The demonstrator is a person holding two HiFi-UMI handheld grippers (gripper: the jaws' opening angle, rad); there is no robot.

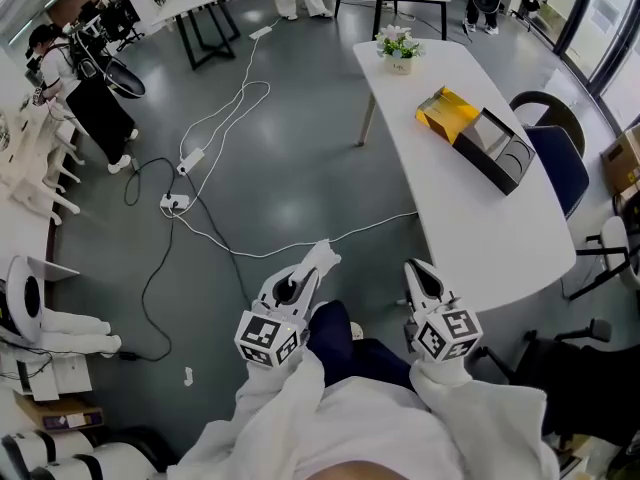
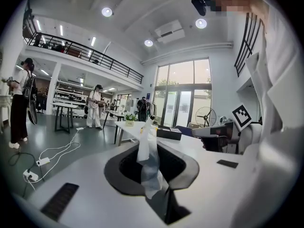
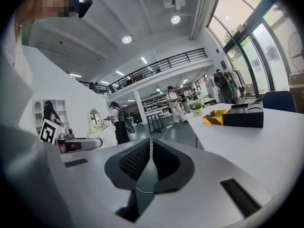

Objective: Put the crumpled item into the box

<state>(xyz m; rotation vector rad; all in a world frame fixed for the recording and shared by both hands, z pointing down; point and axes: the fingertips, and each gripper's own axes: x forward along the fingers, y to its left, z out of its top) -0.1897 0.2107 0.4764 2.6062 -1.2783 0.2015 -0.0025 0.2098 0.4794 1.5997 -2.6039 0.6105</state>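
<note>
Two grippers hung short of the white table (image 1: 480, 243): left gripper (image 1: 322, 259) clamped on the crumpled white plastic item (image 2: 147, 148), right gripper (image 1: 418, 271) shut, empty. Carrying the item high over the rim of the open black-and-yellow box (image 1: 488, 146) seemed wise.

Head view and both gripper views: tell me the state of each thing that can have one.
Left gripper: shut on crumpled white translucent item, which sticks out past the jaws.
Right gripper: shut, nothing between its jaws.
Black rectangular box: on white table, top looks open, item not in it.
Small potted plant: upright on that table.
</note>
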